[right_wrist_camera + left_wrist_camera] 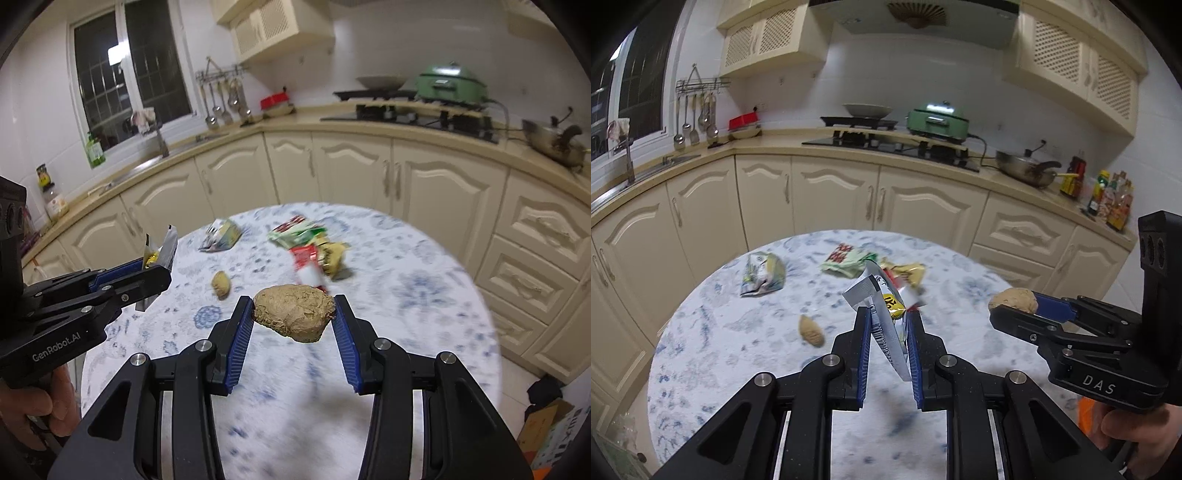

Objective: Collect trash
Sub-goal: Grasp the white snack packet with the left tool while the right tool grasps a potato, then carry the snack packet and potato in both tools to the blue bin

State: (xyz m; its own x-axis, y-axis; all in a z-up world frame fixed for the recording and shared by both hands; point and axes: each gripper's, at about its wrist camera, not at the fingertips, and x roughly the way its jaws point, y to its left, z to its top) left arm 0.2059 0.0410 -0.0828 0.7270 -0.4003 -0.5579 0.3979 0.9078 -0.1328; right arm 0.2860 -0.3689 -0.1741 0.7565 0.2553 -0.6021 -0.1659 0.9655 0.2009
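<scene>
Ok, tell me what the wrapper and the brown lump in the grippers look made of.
Wrapper in the left gripper: thin glossy printed plastic film, probably foil-lined, since it creases sharply and shows a silvery side. Brown lump in the right gripper: matte, rough and irregular, perhaps a ginger root or crumpled paper; I cannot tell which.
</scene>
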